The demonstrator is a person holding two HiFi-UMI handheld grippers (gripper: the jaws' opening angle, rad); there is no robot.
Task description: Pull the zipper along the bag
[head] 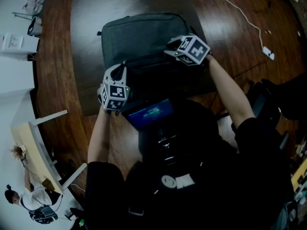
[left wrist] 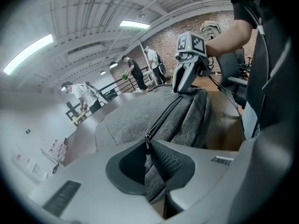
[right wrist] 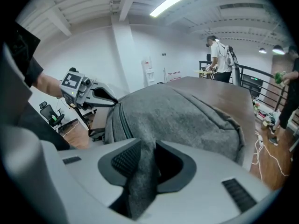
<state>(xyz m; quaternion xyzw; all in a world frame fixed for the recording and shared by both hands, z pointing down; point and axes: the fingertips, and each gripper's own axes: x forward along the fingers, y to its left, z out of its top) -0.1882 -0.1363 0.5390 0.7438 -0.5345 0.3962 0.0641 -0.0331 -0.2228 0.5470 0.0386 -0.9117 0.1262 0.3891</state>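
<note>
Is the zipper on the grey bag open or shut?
Shut along the stretch that shows: in the left gripper view the zipper runs as one closed dark line across the bag, no gap.

Surroundings as I see them from the operator's station: dark wooden tabletop (head: 86,47); white cable (head: 237,8) trailing over the wood floor (head: 53,85) to a white plug (head: 267,53); pale desk (head: 36,143), a person (head: 31,198) near it; ceiling strip light (right wrist: 170,1); bystander (right wrist: 219,55) beside a railing (right wrist: 259,78).

The grey fabric bag (head: 144,37) lies flat on a wooden table (head: 86,51), dark zipper (left wrist: 164,117) along its near side.
</note>
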